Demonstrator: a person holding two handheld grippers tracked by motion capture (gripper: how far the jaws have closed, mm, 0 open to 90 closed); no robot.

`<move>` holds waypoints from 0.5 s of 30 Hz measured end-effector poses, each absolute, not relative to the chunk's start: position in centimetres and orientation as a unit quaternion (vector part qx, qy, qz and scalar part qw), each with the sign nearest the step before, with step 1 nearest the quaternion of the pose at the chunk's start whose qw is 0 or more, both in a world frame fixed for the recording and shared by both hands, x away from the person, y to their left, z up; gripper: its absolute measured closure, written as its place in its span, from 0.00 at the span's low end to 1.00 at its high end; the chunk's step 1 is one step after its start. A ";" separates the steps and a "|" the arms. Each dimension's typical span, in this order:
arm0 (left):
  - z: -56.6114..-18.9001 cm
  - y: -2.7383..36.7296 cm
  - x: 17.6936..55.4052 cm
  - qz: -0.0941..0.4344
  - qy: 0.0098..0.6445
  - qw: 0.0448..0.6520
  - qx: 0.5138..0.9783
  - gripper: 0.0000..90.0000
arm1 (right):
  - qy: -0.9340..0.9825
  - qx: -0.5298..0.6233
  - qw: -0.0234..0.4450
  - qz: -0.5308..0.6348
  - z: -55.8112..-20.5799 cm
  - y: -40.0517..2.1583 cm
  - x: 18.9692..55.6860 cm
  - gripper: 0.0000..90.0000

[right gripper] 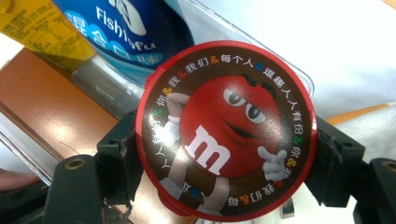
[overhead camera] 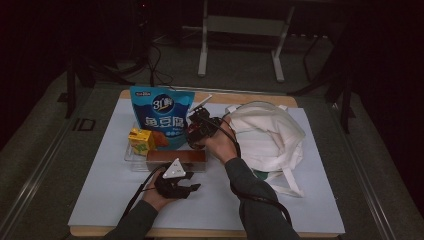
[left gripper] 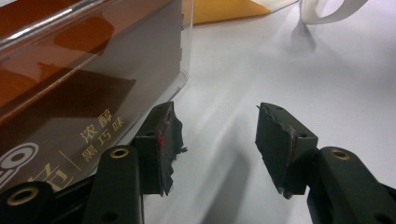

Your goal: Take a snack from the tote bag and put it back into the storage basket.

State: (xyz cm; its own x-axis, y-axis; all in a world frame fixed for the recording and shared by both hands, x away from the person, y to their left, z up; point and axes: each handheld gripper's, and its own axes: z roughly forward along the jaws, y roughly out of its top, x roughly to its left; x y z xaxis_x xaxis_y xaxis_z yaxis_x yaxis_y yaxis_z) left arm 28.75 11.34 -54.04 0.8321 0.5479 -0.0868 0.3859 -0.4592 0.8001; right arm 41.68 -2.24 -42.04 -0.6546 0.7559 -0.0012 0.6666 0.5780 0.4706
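Clearly, a round M&M's tub (right gripper: 226, 140) is clamped by its sides between the jaws of the right gripper (overhead camera: 200, 131), above the clear tray (overhead camera: 131, 156) near the blue fish-tofu pouch (overhead camera: 161, 117). The left gripper (left gripper: 215, 144) is held with its jaws apart and nothing between them, beside the brown chocolate box (left gripper: 60, 88). A lift out of the tray is judged to be in hand; a carry toward the white cloth bag (overhead camera: 270, 135) is probably called for next, with the grip kept firm.
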 end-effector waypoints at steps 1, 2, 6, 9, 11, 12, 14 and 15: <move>-54.0 11.3 28.8 0.092 0.275 0.441 0.849 0.53 | 0.884 0.401 0.104 0.217 -42.2 -2.2 41.6 0.28; -54.0 11.3 28.7 0.092 0.275 0.442 0.849 0.53 | 0.884 0.401 0.104 0.217 -42.2 -2.2 41.6 0.28; -54.0 11.3 28.8 0.092 0.275 0.441 0.849 0.53 | 0.883 0.403 0.103 0.217 -42.3 -2.0 41.6 0.28; -54.1 11.3 28.8 0.091 0.275 0.441 0.849 0.53 | 0.883 0.404 0.103 0.215 -42.4 -2.0 41.7 0.28; -54.1 11.3 28.7 0.091 0.275 0.441 0.849 0.53 | 0.883 0.405 0.103 0.213 -42.5 -2.0 41.7 0.28; -54.0 11.3 28.8 0.091 0.275 0.441 0.850 0.53 | 0.883 0.406 0.103 0.213 -42.6 -1.9 41.7 0.28; -54.1 11.3 28.7 0.091 0.275 0.441 0.850 0.53 | 0.883 0.407 0.103 0.212 -42.8 -1.8 41.7 0.28; -54.1 11.3 28.8 0.091 0.275 0.441 0.849 0.53 | 0.883 0.407 0.103 0.212 -42.8 -1.8 41.7 0.28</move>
State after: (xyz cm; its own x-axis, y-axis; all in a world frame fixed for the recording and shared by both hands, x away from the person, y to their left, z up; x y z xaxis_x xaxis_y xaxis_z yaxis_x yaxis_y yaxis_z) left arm 28.75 11.32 -54.05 0.8324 0.5472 -0.0882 0.3869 -0.4597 0.7994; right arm 41.70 -1.77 -42.80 -0.6482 0.7614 -0.0098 0.6743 0.5799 0.4573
